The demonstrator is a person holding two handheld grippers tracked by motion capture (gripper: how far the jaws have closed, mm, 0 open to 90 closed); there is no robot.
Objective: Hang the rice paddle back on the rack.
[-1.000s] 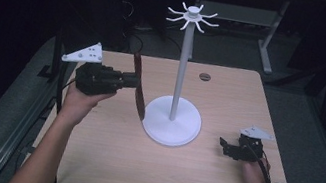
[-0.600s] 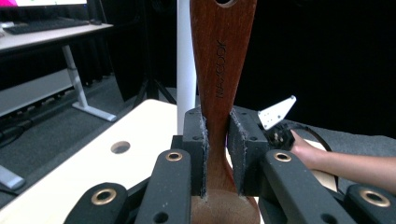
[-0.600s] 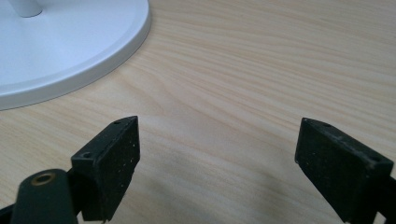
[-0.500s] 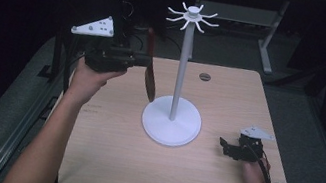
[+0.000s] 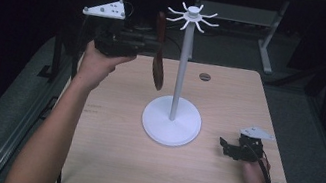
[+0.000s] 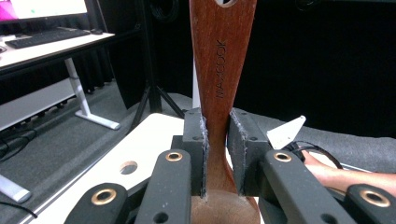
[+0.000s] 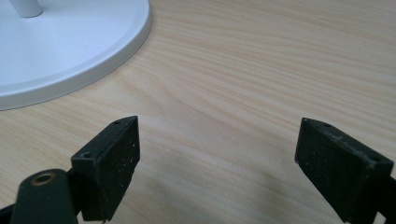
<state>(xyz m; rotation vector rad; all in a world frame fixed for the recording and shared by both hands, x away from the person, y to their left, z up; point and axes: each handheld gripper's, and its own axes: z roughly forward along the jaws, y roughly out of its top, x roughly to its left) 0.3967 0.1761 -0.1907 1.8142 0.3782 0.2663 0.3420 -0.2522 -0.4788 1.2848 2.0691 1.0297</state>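
Observation:
A dark brown wooden utensil (image 5: 158, 65) hangs upright in the air left of the white stand's pole (image 5: 182, 64). My left gripper (image 5: 154, 47) is shut on its handle. In the left gripper view the pads clamp the handle (image 6: 219, 70) just above the rounded lower end, and a hole shows at the top end. That top end sits a little left of and below the stand's ring of hooks (image 5: 192, 15). My right gripper (image 5: 223, 145) rests on the table right of the stand's round base (image 5: 171, 121). Its jaws stand wide apart, and bare wood lies between them at the right gripper (image 7: 219, 126).
The light wooden table (image 5: 109, 127) has a cable hole (image 5: 204, 77) behind the stand. The stand's base (image 7: 70, 42) lies close to the right gripper's left jaw. A desk with a keyboard (image 6: 46, 37) stands beyond the table. Dark floor and frame rails surround the table.
My left hand has lifted the wooden utensil well above the table, bringing its top end up near the hooks. The right hand has not moved.

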